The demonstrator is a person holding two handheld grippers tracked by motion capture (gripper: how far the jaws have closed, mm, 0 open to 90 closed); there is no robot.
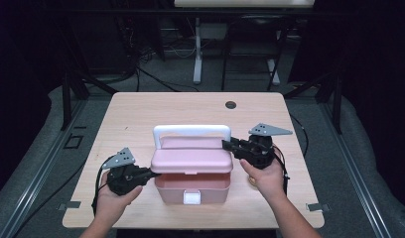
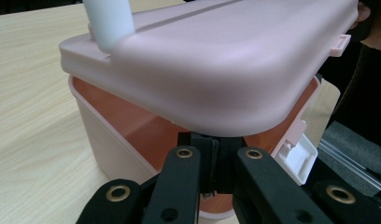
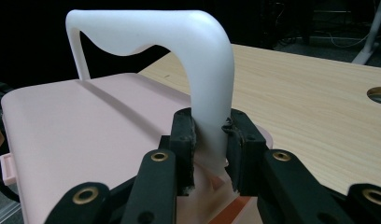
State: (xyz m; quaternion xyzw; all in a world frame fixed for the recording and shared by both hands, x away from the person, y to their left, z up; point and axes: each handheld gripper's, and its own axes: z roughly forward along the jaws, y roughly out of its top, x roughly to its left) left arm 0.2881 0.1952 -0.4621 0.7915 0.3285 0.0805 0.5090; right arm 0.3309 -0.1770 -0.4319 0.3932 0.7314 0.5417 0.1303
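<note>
On table: pink box point(image 1: 191, 184), lid point(image 1: 191, 159) ajar; right gripper point(image 3: 208, 140) clamps white handle point(image 3: 198, 70); left gripper point(image 2: 212, 156) closed.

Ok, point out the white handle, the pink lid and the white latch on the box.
white handle point(image 3: 205, 56): right gripper view, on its curved corner.
pink lid point(image 2: 226, 60): left gripper view, on its top surface.
white latch point(image 1: 193, 198): high view, on its front face.

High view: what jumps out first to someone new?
A pink box sits mid-table near the front edge, its lid lifted at the front so the darker inside shows. The right gripper has its jaws clamped on the right leg of the upright white handle. The left gripper is shut and tucked under the lid's left edge.
</note>
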